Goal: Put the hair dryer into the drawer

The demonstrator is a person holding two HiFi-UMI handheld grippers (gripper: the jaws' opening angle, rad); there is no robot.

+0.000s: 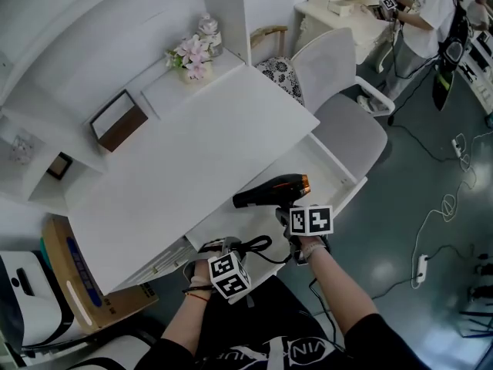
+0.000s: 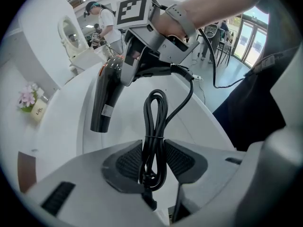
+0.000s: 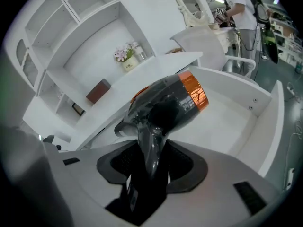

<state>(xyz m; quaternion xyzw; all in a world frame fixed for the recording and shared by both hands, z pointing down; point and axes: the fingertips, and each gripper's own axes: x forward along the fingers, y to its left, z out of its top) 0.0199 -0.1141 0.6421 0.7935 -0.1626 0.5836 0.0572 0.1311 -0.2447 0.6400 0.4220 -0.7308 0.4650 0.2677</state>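
Note:
The black hair dryer (image 1: 271,190) with an orange ring at its back hangs over the open white drawer (image 1: 339,177) below the desk's front edge. My right gripper (image 1: 310,222) is shut on its handle (image 3: 150,148), and the dryer's body (image 3: 165,103) juts out above the pads over the drawer's bare floor (image 3: 236,126). My left gripper (image 1: 229,273) sits just left of it, shut on the bundled black cord (image 2: 154,131), which loops up to the dryer (image 2: 107,98). The cord (image 1: 253,245) trails between the two grippers.
The white desk (image 1: 192,153) carries a brown box (image 1: 117,120) and a flower vase (image 1: 192,55) near its back. A grey office chair (image 1: 347,114) stands right of the drawer. A cardboard box (image 1: 77,280) sits on the floor at left, cables (image 1: 447,203) at right. A person (image 1: 424,14) stands far back.

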